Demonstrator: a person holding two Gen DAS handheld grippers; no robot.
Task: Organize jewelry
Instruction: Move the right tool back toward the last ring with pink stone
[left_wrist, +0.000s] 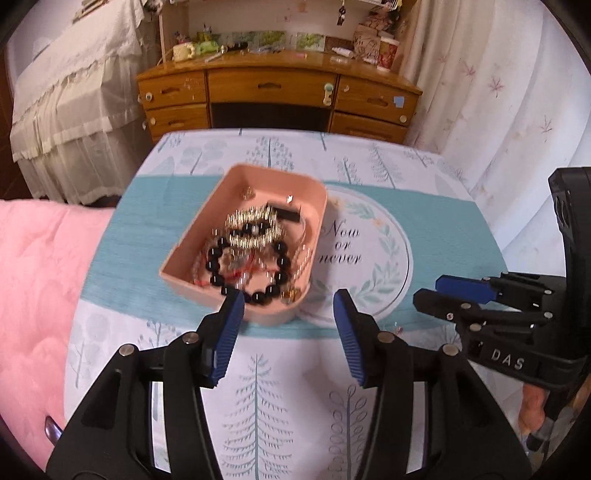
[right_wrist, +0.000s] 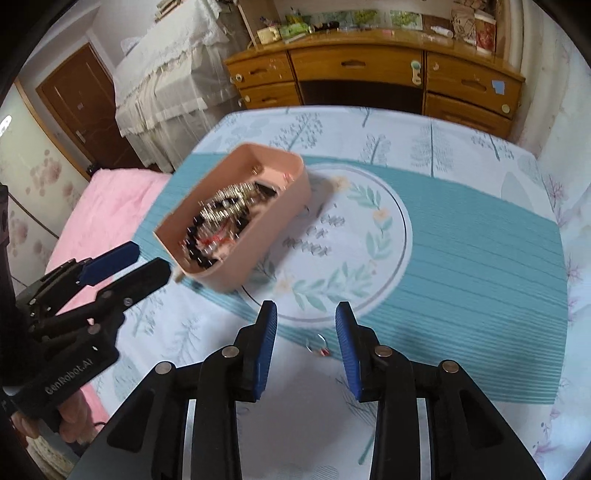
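While a wooden desk (left_wrist: 277, 92) with drawers stands beyond the far edge of the table (left_wrist: 424, 229), a white lace-covered piece of furniture (left_wrist: 74, 103) sits to its left and a pink quilt (left_wrist: 40, 295) lies along the table's left side; pale curtains (left_wrist: 498, 92) hang at the right. On the tablecloth rests a teal mat (right_wrist: 480, 258) with a round leaf emblem, and the pink tray (left_wrist: 317, 206) stands on the mat's left part, touching the emblem's edge; inside it lies a tangle of jewelry, among it a black bead bracelet (left_wrist: 251, 266) and a silvery chain (left_wrist: 251, 225), somewhat blurred. One small earring (right_wrist: 320, 345) with a red bit lies apart on the cloth, below the emblem; nothing stands between it and the grippers. The left gripper (left_wrist: 288, 314) hangs above the table just before the tray's near wall, angled downward, its jaws partly apart and empty; the right gripper (right_wrist: 306, 332) tilts down over the earring, which shows in the gap between its blue fingers (right_wrist: 267, 343), jaws partly apart and holding nothing. A hand (right_wrist: 70, 417) grips the left gripper's handle.
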